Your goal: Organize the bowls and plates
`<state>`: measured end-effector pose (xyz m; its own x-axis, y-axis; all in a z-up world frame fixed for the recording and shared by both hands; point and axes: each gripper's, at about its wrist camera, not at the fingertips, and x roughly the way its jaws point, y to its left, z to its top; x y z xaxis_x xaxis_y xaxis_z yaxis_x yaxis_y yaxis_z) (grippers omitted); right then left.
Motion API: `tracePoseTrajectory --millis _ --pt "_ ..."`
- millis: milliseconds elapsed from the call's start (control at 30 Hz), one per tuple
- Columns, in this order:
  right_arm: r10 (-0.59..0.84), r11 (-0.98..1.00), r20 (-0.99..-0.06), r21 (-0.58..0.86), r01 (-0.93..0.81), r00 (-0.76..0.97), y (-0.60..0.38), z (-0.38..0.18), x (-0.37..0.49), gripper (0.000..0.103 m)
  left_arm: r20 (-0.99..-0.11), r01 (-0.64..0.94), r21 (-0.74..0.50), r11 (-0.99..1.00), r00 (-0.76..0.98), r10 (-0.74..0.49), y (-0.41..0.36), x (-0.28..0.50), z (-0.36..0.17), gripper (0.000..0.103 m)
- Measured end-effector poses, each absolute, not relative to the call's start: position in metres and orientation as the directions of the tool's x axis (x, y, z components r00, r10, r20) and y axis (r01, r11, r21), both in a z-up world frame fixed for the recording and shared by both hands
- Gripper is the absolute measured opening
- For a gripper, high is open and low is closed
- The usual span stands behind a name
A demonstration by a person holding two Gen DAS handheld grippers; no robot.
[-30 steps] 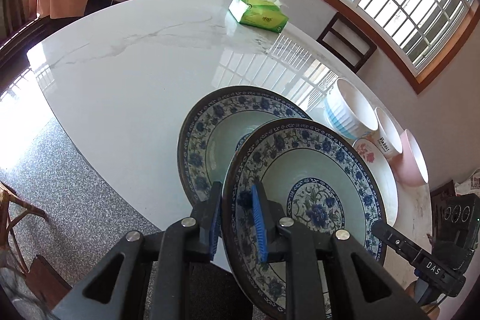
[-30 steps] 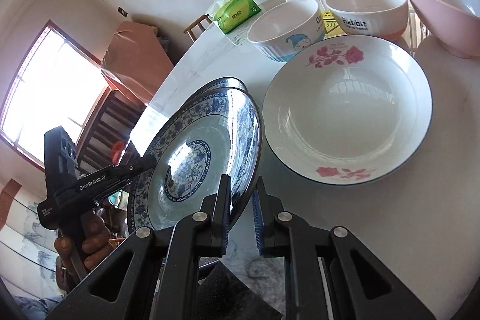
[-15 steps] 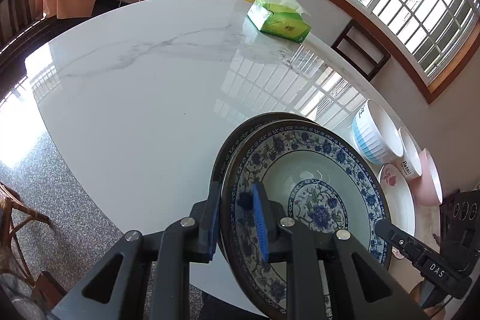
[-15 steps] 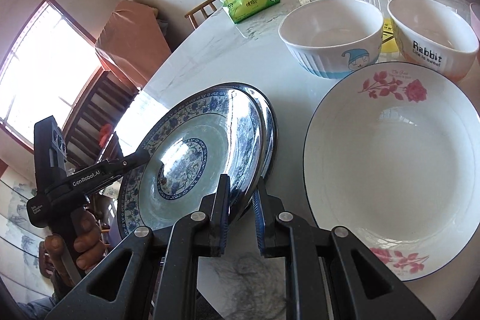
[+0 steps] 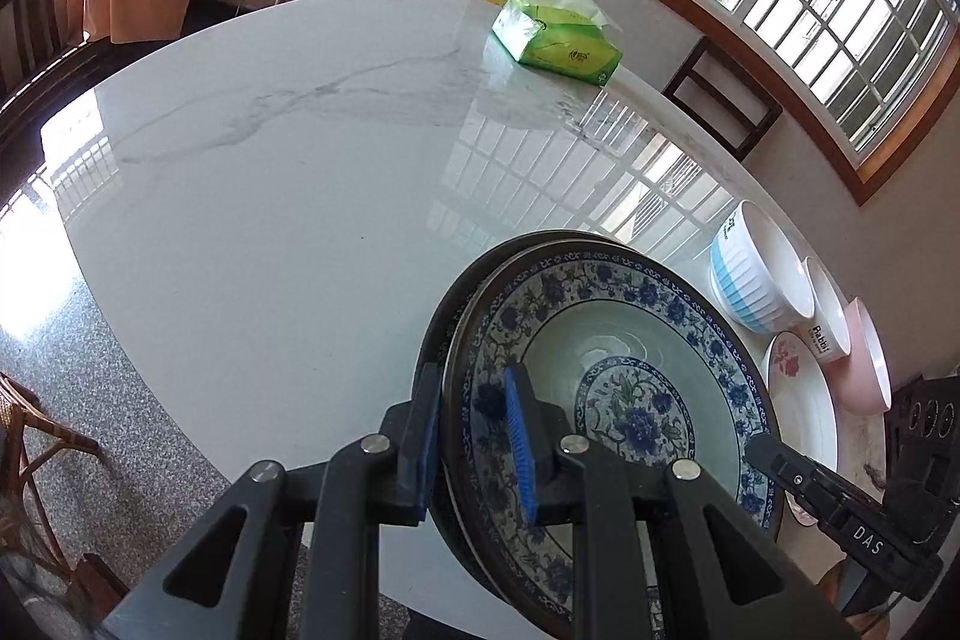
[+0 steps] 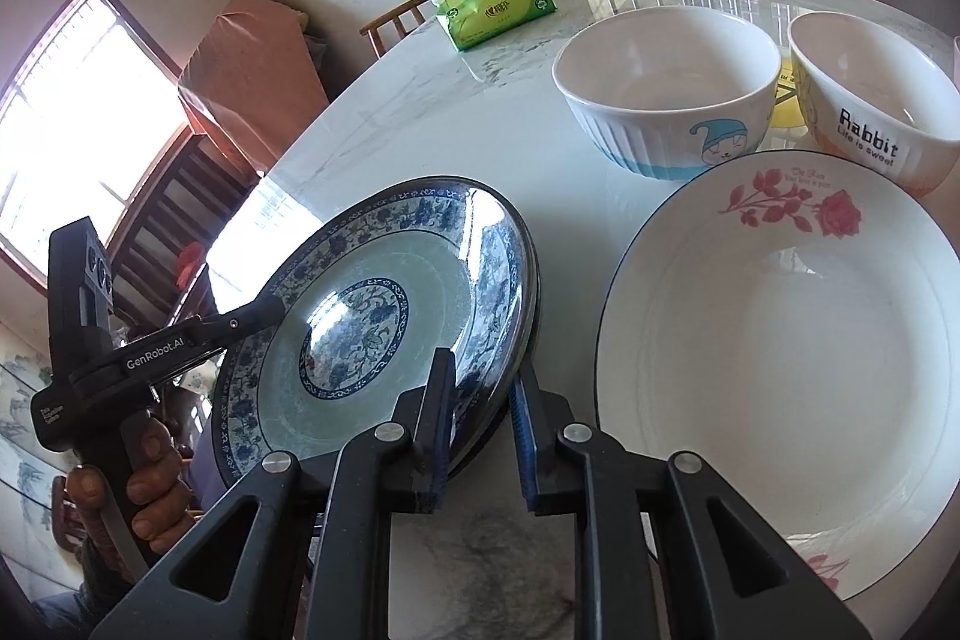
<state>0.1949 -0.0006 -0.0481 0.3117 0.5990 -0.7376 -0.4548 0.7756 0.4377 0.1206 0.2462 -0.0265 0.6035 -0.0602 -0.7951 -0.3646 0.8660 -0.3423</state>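
Note:
A blue-and-white flowered plate [image 5: 630, 370] [image 6: 360, 322] lies nested on a second plate of the same pattern, of which only the dark rim [image 5: 474, 274] [image 6: 536, 292] shows. My left gripper [image 5: 474, 436] is shut on the top plate's near-left rim, one pad inside and one outside. My right gripper [image 6: 483, 436] straddles the opposite rim; its jaws are opening slightly and the pads stay close against the rim. One of the left gripper's fingers [image 6: 240, 322] shows across the plate, with a hand on the handle.
A white rose plate [image 6: 780, 370] lies right of the stack. Behind it stand a blue-striped bowl [image 6: 660, 100], a "Rabbit" bowl [image 6: 870, 100] and a pink bowl [image 5: 864, 364]. A green tissue pack [image 5: 558, 46] sits far back on the marble table [image 5: 270, 190]. Chairs ring the table.
The held plate moved sideways over the second blue plate and came down to sit nested on it. Both grippers travelled with it. The right jaws stand a little wider.

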Motion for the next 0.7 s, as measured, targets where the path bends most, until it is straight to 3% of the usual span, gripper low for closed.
tracePoseTrajectory --millis 367,567,700 --pt "0.577 0.792 -0.756 0.424 -0.440 0.309 0.005 -0.056 0.197 0.018 -0.755 -0.367 -0.262 0.892 0.654 0.047 0.242 0.115 -0.015 0.021" --pt "0.559 0.799 -0.762 0.389 -0.458 0.327 0.016 -0.057 0.196 0.020 -0.745 -0.347 -0.277 0.896 0.667 0.028 0.236 0.108 -0.009 0.021" --pt "0.505 0.820 -0.775 0.293 -0.492 0.380 0.027 -0.055 0.192 0.023 -0.747 -0.311 -0.264 0.913 0.665 0.011 0.220 0.100 -0.005 0.021"
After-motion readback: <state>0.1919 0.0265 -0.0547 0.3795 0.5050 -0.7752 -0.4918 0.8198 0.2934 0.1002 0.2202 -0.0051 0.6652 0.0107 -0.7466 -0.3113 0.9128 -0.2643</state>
